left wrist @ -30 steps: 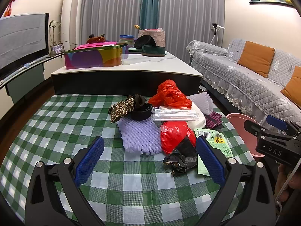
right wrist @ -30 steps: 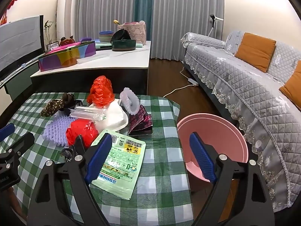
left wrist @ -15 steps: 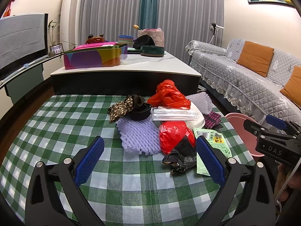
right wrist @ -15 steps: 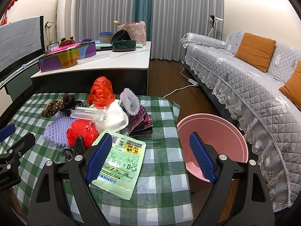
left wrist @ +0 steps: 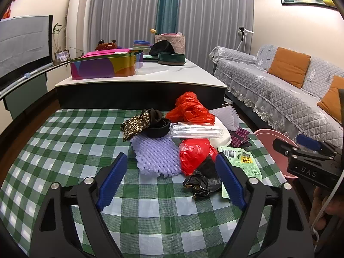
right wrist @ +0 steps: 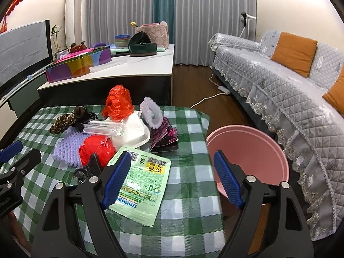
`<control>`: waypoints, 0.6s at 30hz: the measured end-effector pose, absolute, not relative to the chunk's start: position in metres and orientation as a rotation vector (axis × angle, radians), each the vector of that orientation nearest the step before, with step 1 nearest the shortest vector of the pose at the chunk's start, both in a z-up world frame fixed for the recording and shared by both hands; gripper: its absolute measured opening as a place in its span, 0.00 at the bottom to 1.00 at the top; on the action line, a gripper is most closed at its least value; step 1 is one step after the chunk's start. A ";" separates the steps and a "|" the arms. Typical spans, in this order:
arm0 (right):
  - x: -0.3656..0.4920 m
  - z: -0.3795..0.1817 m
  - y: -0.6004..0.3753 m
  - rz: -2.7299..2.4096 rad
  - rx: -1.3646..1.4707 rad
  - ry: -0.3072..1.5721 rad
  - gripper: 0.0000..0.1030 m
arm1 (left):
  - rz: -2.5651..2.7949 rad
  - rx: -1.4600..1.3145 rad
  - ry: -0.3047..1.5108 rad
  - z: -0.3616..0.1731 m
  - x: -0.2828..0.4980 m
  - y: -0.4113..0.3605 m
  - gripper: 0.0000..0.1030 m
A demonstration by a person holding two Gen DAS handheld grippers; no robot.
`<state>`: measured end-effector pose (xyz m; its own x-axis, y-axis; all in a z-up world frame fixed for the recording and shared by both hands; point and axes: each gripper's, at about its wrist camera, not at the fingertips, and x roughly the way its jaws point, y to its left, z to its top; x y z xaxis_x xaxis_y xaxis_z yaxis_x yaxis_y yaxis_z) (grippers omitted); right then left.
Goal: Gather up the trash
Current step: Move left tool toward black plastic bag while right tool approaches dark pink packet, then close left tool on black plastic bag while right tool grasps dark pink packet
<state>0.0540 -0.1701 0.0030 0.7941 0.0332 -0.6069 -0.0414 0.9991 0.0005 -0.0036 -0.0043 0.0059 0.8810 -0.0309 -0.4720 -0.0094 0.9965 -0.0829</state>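
Note:
A trash heap lies on the green checked tablecloth (left wrist: 71, 150): a purple foam net (left wrist: 157, 157), red plastic bags (left wrist: 195, 152), a crumpled black bag (left wrist: 202, 182), a clear wrapper (left wrist: 193, 130) and a green packet (right wrist: 142, 182). My left gripper (left wrist: 171, 180) hovers just short of the foam net and black bag. Its jaws are closing and its pads touch nothing. My right gripper (right wrist: 172, 180) hangs over the table's right side, with its left finger above the green packet. Its jaws are closing on nothing too. A pink basin (right wrist: 247, 148) sits beside the table.
A leopard-print cloth (left wrist: 135, 124), a white foam net (right wrist: 150, 114) and a dark wrapper (right wrist: 165, 137) also lie in the heap. A low white-topped table (left wrist: 150, 77) with boxes and bowls stands behind. A grey sofa (right wrist: 279, 81) runs along the right.
The pads of both grippers stand slightly closer together than before. Neither hand has shifted, and the trash lies where it was.

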 end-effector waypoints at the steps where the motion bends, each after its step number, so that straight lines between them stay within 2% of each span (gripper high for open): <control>1: 0.056 0.000 -0.171 0.045 0.001 0.665 0.72 | -0.010 -0.086 0.494 0.006 -0.003 -0.004 0.72; 7: 0.071 -0.013 -0.179 0.056 0.066 0.720 0.61 | -0.036 -0.152 0.536 -0.002 0.005 0.003 0.58; 18: 0.102 -0.046 -0.189 0.088 0.147 0.826 0.60 | -0.096 -0.144 0.693 -0.028 0.034 -0.010 0.58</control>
